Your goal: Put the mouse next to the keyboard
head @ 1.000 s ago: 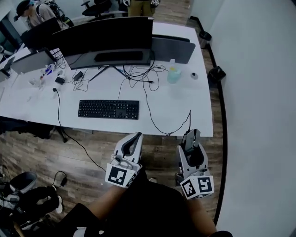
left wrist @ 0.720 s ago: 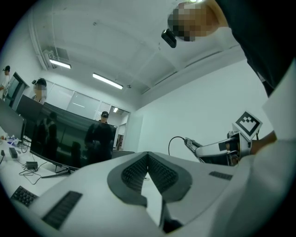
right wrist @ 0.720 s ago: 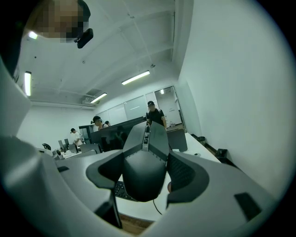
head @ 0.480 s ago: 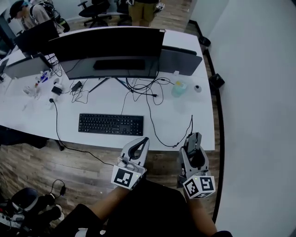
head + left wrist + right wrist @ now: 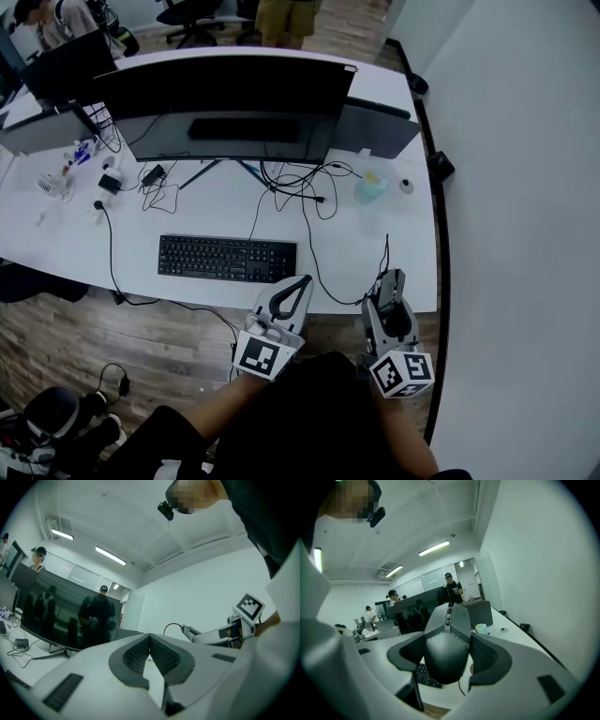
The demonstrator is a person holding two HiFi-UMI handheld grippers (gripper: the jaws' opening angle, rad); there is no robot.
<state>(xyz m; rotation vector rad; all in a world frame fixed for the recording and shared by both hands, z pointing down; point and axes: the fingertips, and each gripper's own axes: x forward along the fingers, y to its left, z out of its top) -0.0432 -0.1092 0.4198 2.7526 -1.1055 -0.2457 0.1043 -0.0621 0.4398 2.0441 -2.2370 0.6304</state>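
While the right hand-held gripper (image 5: 389, 278) clamps the mouse (image 5: 446, 641), the left hand-held gripper (image 5: 301, 283), nearer the keyboard (image 5: 227, 258), is closed.

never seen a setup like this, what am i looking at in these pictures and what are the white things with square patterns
A person holds a two-jaw gripper in each hand; the patterned cubes are part of them. The top-down picture comes from a camera on the person's head; the other two from cameras riding on each gripper. On the white desk are a black keyboard, cables and a wide monitor. The left gripper is shut and empty. The right gripper is shut on a black mouse, right of the keyboard.
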